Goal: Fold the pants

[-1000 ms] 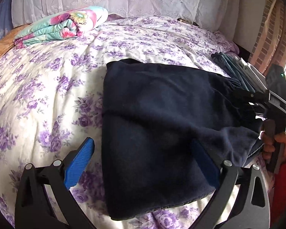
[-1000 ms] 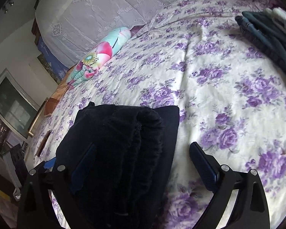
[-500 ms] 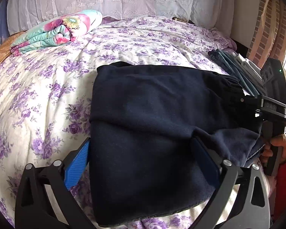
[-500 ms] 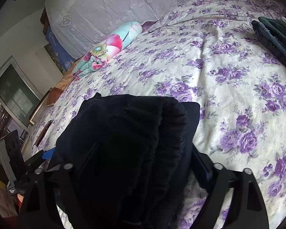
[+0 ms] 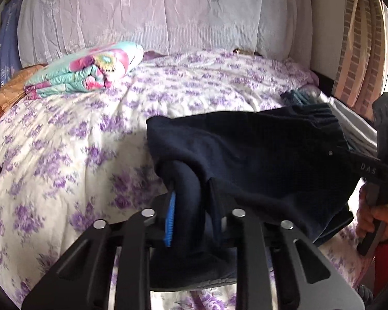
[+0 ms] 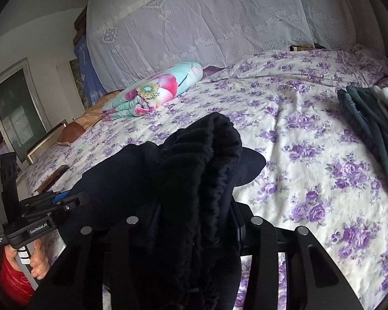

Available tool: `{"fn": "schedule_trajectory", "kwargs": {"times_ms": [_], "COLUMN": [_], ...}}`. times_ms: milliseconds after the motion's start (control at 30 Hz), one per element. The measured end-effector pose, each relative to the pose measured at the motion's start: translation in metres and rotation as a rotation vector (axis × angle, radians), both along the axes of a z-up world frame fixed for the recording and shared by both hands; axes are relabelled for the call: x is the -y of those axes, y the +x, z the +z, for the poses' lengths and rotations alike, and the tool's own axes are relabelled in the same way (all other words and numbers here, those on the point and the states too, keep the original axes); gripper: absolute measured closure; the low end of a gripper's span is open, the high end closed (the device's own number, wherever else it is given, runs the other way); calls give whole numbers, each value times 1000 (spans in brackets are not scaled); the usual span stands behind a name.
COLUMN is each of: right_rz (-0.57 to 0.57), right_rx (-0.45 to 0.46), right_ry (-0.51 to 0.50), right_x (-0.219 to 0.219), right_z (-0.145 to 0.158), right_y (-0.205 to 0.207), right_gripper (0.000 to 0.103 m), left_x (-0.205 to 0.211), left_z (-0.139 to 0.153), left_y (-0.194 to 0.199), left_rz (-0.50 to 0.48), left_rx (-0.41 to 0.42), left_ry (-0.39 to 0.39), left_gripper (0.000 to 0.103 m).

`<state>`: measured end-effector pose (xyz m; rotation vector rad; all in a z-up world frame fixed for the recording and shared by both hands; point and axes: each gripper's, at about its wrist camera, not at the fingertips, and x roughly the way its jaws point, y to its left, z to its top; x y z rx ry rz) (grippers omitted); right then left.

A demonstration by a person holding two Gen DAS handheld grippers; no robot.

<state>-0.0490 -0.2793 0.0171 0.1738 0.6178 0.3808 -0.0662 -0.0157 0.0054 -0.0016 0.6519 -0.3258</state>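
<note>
The dark navy folded pants (image 5: 258, 155) are lifted off the floral bedspread (image 5: 77, 155), held at both ends. My left gripper (image 5: 191, 206) is shut on the near edge of the pants, with a blue pad (image 5: 169, 219) showing beside the pinched cloth. My right gripper (image 6: 196, 222) is shut on the bunched elastic waistband end of the pants (image 6: 201, 160). In the left wrist view the right gripper (image 5: 380, 170) is at the far right, held by a hand. In the right wrist view the left gripper (image 6: 57, 201) is at the lower left.
A folded floral quilt (image 5: 90, 72) lies at the back left of the bed. A stack of folded clothes (image 6: 370, 118) sits at the right edge. White lace pillows (image 5: 155, 15) line the headboard. A brick wall (image 5: 359, 51) is on the right.
Both grippers have closed on the pants, which lay flat on the bed before. The pants are now lifted and bunched between the two grippers.
</note>
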Motion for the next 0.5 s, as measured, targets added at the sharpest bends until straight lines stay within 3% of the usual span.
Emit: {"fn": "schedule_trajectory", "kwargs": {"times_ms": [200, 267, 367, 433, 500], "right_rz": [15, 16, 14, 10, 8], "right_rx": [26, 20, -5, -20, -39], "right_ry": [-33, -31, -8, 4, 15], "right_x": [-5, -5, 1, 3, 6], "right_z": [10, 7, 1, -4, -11], "right_y": [-1, 1, 5, 6, 9], "right_gripper": [61, 61, 61, 61, 61], "left_x": [-16, -19, -22, -26, -26], "left_z": [-14, -25, -37, -40, -39], "left_y": [19, 25, 29, 30, 28], "left_rz": [-16, -19, -5, -26, -56], "left_rx": [-96, -149, -184, -216, -219], "left_ry": [-110, -113, -126, -161, -175], "left_gripper": [80, 65, 52, 52, 64]}}
